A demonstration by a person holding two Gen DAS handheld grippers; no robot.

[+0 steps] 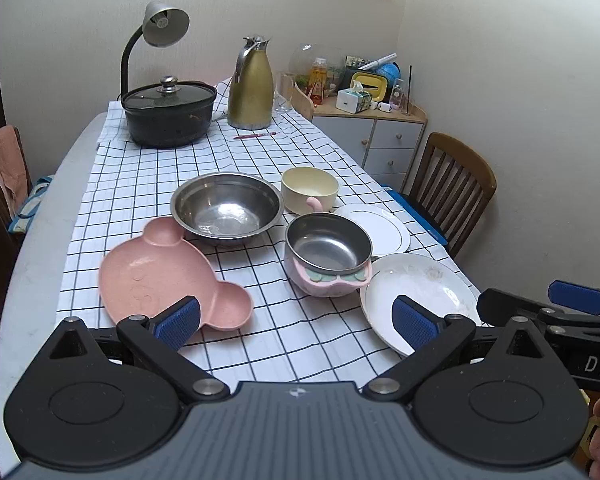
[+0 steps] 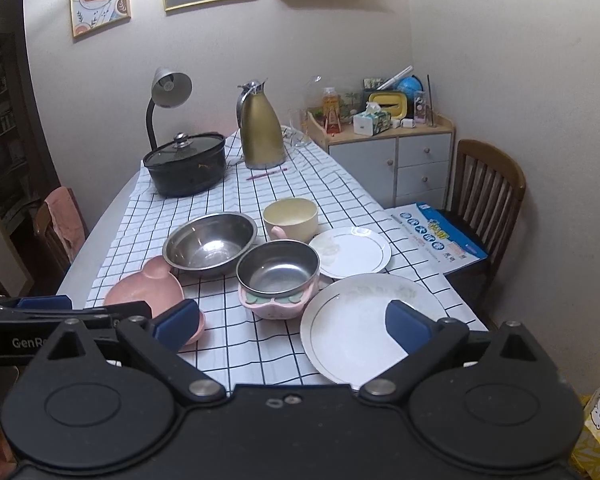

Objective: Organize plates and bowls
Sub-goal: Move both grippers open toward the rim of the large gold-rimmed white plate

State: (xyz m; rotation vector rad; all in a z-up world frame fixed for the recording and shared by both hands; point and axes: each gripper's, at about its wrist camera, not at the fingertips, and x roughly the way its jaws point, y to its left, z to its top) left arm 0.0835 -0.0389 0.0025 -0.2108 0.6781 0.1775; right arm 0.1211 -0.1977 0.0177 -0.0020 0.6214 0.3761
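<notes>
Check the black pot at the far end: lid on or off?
On. The glass lid sits flat on the black pot, knob up, rim closed all round in both views. What is inside cannot be told.

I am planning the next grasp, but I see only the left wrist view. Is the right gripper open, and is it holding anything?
Observer: The right wrist view shows the right gripper open and empty, with one finger in front of the large white plate.
Operator: I see a blue edge near the chair. What is it?
Observer: It is a blue-and-white printed leaflet, lying flat between the table edge and the wooden chair.
</notes>
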